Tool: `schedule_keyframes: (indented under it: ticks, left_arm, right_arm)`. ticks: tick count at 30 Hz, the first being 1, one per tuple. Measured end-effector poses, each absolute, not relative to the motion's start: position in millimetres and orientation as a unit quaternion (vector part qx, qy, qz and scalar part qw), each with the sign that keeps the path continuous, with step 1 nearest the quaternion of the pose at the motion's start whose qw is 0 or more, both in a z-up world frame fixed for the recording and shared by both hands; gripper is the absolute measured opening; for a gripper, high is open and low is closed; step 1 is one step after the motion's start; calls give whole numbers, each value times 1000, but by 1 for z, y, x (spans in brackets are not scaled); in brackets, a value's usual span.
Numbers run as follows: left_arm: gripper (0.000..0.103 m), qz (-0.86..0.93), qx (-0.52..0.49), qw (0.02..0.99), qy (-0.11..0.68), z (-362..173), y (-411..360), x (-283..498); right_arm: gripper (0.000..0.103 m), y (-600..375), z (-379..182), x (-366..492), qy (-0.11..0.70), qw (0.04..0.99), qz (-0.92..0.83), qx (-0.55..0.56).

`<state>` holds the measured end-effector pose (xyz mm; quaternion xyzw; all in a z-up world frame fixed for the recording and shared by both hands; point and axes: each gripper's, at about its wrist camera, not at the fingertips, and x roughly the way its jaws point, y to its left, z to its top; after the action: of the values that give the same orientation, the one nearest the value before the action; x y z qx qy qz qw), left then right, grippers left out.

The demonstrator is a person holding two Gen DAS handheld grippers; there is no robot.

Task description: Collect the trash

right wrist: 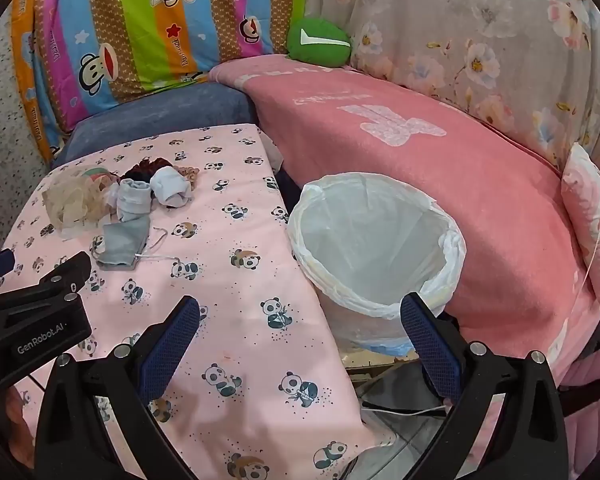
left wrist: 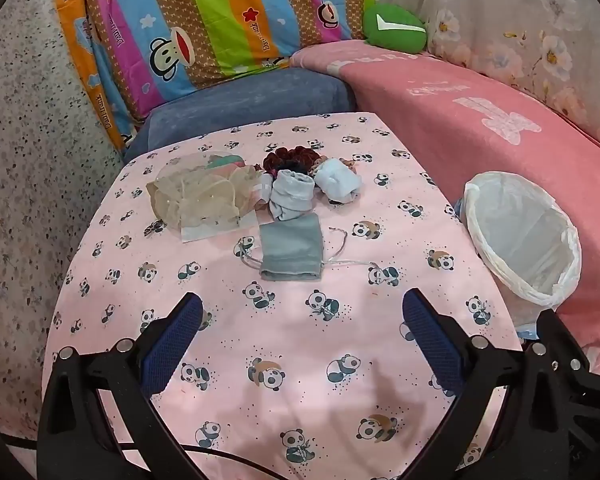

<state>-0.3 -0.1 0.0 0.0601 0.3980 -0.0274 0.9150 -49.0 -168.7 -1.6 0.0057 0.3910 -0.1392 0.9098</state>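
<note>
A table with a pink panda cloth (left wrist: 300, 340) holds a pile at its far side: a grey pouch with drawstrings (left wrist: 291, 249), a beige mesh bag (left wrist: 198, 196), rolled pale socks (left wrist: 292, 196), a white roll (left wrist: 336, 185) and dark red scrunchies (left wrist: 292, 158). A bin lined with a white bag (left wrist: 524, 240) stands off the table's right edge, open and empty inside (right wrist: 376, 240). My left gripper (left wrist: 302, 320) is open and empty over the near table. My right gripper (right wrist: 300, 320) is open and empty, between the table edge and the bin. The pile also shows in the right wrist view (right wrist: 124, 246).
A pink blanket-covered seat (right wrist: 420, 152) lies behind the bin, with striped monkey-print cushions (left wrist: 204, 20), a green cushion (left wrist: 394, 26) and floral fabric (right wrist: 480, 40) at the back. The left gripper's body (right wrist: 32, 308) shows at the right view's left edge. Floor and cable (right wrist: 400, 412) lie below the bin.
</note>
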Motion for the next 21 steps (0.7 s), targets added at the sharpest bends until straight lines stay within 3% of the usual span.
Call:
schedule_keyframes:
  ticks: [21]
  left_arm:
    - [95, -34, 56, 916, 396, 7, -2, -2]
  right_arm:
    - [96, -166, 4, -50, 381, 912, -152, 2]
